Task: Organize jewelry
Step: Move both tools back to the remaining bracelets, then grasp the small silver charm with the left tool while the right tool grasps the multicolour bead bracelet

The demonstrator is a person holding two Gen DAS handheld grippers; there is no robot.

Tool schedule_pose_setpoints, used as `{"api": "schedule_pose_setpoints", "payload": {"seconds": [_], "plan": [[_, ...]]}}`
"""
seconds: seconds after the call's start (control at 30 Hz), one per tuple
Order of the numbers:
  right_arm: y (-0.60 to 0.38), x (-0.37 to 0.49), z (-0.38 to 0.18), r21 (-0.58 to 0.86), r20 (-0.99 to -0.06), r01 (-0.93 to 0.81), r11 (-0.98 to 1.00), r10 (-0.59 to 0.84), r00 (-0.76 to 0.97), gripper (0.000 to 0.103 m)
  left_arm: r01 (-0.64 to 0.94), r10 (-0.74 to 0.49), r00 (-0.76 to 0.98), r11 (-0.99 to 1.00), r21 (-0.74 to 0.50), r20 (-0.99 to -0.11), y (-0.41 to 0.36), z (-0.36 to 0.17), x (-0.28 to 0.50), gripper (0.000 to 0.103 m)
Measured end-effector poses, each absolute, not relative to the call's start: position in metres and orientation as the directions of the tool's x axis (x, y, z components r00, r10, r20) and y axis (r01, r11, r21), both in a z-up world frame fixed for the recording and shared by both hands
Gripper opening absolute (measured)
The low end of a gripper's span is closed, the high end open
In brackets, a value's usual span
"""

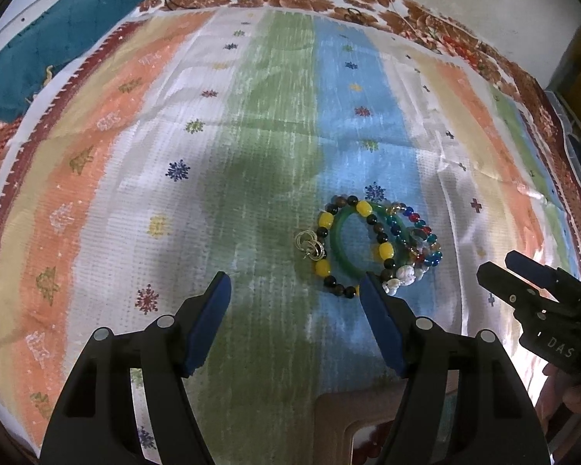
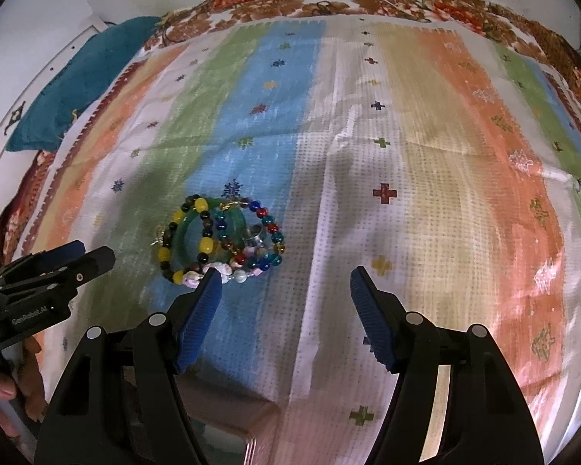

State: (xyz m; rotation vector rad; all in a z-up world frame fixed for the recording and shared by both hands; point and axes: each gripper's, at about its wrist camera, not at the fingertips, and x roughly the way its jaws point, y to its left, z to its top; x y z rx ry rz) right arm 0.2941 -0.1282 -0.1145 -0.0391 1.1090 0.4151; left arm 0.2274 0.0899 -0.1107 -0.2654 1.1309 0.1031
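Both tongs hung apart over the striped cloth [image 1: 213, 162] with nothing between their blue pads. My left tongs [image 1: 295, 290] stood wide, aimed at bare green stripe just short and left of the jewelry heap; my right tongs [image 2: 284, 285] were equally wide, their left pad overlapping the near edge of the heap in my view, though I could not tell whether it touched.

Going left to right across the heap: a small cluster of silver rings [image 1: 310, 248] lay at its left edge, touching or just beside the yellow-and-dark beaded bracelet [image 1: 325, 221]. That bracelet crossed over and around a green bangle [image 1: 339, 232], and to the right a strand of blue and red glass beads [image 1: 430, 240] was piled against the bangle, with a metal ring [image 2: 256, 232] sitting among them. Pale shell-like beads [image 1: 404, 275] lay along the near side.

Everything was overlapped, and there lay my worry. I judged that closing on any one strand would likely drag its neighbours, since the bangle was threaded through the beaded loops. The small rings were thin and flat on soft cloth; wide pads could pinch fabric instead, or flick them away. The cloth itself was loose and creased, so a pull might shift the whole heap. With both tongs converging on one small pile, they could also knock together. A brown box corner [image 1: 352, 418] showed just beneath my tongs, and a dropped piece could miss it.
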Motion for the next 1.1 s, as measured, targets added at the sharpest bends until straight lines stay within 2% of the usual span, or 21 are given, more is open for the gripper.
{"api": "schedule_pose_setpoints", "payload": {"seconds": [0.23,0.5,0.8,0.87,1.0,1.1], "plan": [[-0.122,0.302,-0.122,0.159,-0.880,-0.346,0.925,0.291,0.374,0.069,-0.216,-0.071,0.413,0.961,-0.173,-0.908,0.091,-0.120,0.240,0.069],[-0.120,0.311,-0.126,0.184,-0.878,-0.348,0.919,0.313,0.362,0.069,-0.204,-0.047,0.392,0.969,-0.137,-0.919,0.092,-0.131,0.253,0.069],[-0.114,0.319,-0.135,0.129,-0.894,-0.359,0.924,0.265,0.362,0.069,-0.182,-0.052,0.396,0.974,-0.133,-0.917,0.094,-0.138,0.261,0.067],[-0.113,0.322,-0.136,0.122,-0.894,-0.360,0.925,0.260,0.365,0.069,-0.177,-0.051,0.391,0.976,-0.130,-0.919,0.094,-0.141,0.264,0.065],[-0.111,0.326,-0.139,0.117,-0.895,-0.362,0.925,0.256,0.365,0.068,-0.177,-0.048,0.377,0.977,-0.123,-0.925,0.094,-0.147,0.267,0.053],[-0.109,0.329,-0.143,0.122,-0.898,-0.364,0.924,0.259,0.355,0.068,-0.170,-0.049,0.368,0.978,-0.119,-0.929,0.094,-0.151,0.267,0.053]]}}
